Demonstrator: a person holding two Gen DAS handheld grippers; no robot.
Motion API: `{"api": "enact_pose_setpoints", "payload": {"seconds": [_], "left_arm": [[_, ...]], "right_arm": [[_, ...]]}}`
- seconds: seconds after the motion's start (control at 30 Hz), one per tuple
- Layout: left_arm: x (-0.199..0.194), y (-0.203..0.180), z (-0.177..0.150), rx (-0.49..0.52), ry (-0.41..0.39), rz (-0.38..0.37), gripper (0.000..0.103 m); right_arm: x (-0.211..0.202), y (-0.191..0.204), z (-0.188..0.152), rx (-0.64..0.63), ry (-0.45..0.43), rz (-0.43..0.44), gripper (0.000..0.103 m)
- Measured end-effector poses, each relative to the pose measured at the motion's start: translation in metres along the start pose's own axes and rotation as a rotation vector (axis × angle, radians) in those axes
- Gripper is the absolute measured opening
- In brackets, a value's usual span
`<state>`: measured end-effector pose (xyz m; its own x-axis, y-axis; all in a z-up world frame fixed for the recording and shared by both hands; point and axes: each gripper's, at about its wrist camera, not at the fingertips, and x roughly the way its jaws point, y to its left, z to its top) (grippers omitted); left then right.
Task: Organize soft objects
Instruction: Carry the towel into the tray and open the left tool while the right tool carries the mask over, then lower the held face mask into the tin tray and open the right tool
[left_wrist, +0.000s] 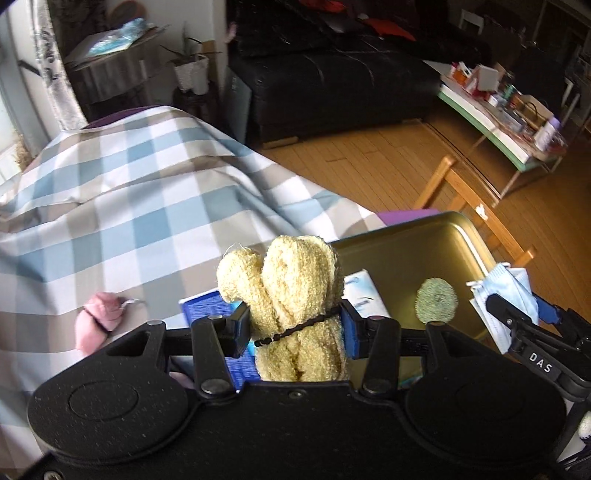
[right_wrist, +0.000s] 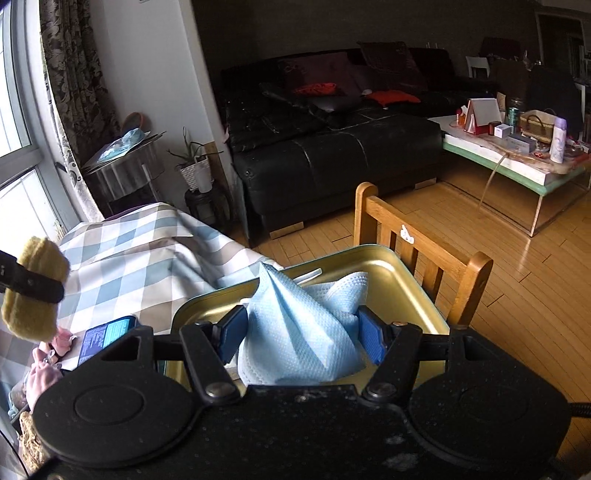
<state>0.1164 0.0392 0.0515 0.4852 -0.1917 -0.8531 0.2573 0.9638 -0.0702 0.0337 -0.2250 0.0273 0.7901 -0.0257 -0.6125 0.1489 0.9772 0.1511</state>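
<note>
**Grippers held towel bundle and face mask above tin tray**

Both grippers pointed downward and forward over a table draped in a checked cloth (left_wrist: 147, 206). The left gripper (left_wrist: 295, 328) angled steeply down, its blue pads (left_wrist: 349, 332) clamped together on a yellow towel bundle (left_wrist: 291, 295) tied round the middle with a black band (left_wrist: 295, 328). The bundle's long axis ran along the fingers, its rounded, folded end pointing away from the camera, toward the cloth. It hung in the air just beside the near-left corner of a gold tin tray (left_wrist: 424, 251).

The right gripper (right_wrist: 301, 334) tilted down more gently, its pads pressed on a crumpled light-blue face mask (right_wrist: 295, 332). The mask's peak pointed up and away, its broad pleated base toward the camera. It sat over the tray, though whether it touched the tray floor could not be told.

A round green scrub pad (left_wrist: 437, 301) appeared to lie in the tray. A pink cloth roll (left_wrist: 98, 321) lay on the checked cloth, and a blue packet (right_wrist: 107, 339) lay just beside the tray.
</note>
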Motion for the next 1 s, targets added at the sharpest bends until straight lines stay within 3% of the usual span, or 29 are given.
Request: {"api": "enact_pose_setpoints", "payload": {"seconds": [0.23, 0.47, 0.57, 0.93, 1.0], "left_arm": [[0.040, -0.034, -0.007, -0.064, 0.124, -0.147, 0.049], [0.052, -0.043, -0.006, -0.095, 0.139, -0.156, 0.053], [0.051, -0.042, -0.005, -0.119, 0.126, -0.168, 0.064], [0.048, -0.046, -0.011, -0.132, 0.114, -0.157, 0.065], [0.049, -0.047, -0.014, -0.124, 0.120, -0.151, 0.065]], "right_arm": [[-0.003, -0.005, 0.003, 0.007, -0.001, -0.019, 0.063], [-0.010, -0.009, 0.006, 0.017, -0.009, -0.033, 0.063], [-0.010, -0.011, 0.009, 0.018, -0.011, -0.042, 0.063], [-0.001, -0.012, 0.021, 0.014, -0.009, -0.107, 0.064], [0.002, -0.012, 0.024, 0.008, -0.012, -0.126, 0.070]]}}
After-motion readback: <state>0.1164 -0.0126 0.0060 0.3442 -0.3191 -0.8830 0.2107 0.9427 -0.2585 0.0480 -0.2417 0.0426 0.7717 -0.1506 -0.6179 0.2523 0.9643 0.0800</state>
